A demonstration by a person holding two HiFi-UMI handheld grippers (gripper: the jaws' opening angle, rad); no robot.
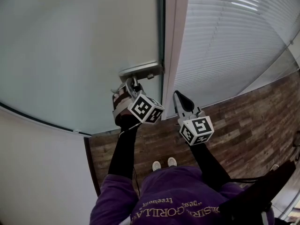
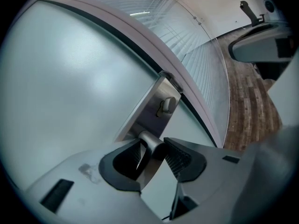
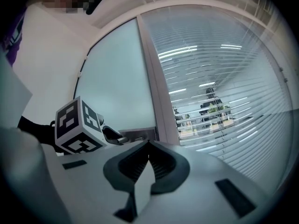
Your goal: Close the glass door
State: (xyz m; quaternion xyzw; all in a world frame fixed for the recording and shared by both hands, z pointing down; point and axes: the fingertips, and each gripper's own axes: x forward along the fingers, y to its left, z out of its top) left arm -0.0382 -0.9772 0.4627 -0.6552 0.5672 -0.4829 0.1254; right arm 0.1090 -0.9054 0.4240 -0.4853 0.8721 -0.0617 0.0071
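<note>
Glass door (image 1: 79,46) is milky – can't see what's behind it, & its top & left side run off the head pic. Door handle (image 2: 150,143): only a short bit shows, the rest is tucked in behind the left gripper (image 1: 133,83) jaws. In the head pic the marker cube (image 1: 146,109) covers most of that gripper. Right gripper (image 1: 178,96) is cut by the edge in the left gripper view. Stuff behind the blinds (image 3: 233,69) – too small to tell. Shoes (image 1: 164,163) are half hid by the purple top (image 1: 187,196), which the btm edge cuts off.
</note>
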